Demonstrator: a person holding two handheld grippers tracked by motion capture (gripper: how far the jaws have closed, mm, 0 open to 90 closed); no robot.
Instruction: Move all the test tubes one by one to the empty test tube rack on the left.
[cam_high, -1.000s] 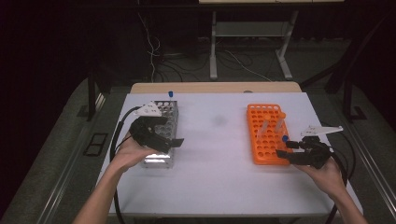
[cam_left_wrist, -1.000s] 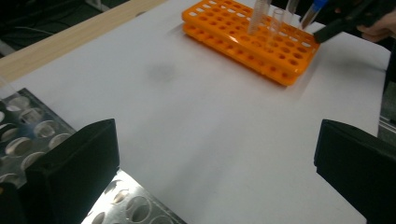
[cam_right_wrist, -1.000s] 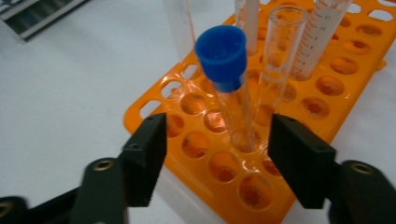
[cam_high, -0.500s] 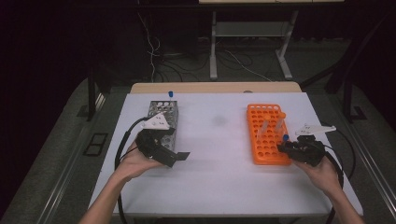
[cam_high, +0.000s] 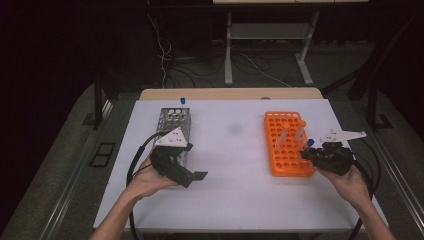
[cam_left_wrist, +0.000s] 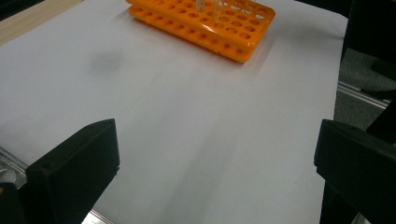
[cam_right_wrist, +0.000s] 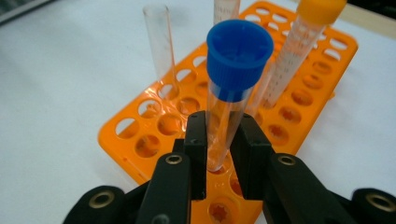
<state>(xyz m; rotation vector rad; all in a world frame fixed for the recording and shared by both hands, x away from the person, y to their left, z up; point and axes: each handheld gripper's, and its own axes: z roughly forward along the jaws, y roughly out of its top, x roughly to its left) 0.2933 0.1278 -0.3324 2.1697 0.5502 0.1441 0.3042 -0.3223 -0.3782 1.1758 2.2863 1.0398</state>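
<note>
I was working in what looked like a lab: an orange tube rack (cam_high: 285, 144) stood just ahead of my right tongs (cam_high: 311, 154), holding capped, graduated test tubes (cam_right_wrist: 299, 56). A metal perforated rack (cam_high: 173, 125) sat beyond my left tongs (cam_high: 192, 176) on a white bench (cam_high: 235, 200).

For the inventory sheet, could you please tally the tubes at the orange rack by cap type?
Blue cap: 1, the blue-capped tube gripped by the right gripper
Orange cap: 1, the orange-capped tube
No cap visible: 2, the open clear tube and the tube behind, whose top is cut off
Total: 4
</note>
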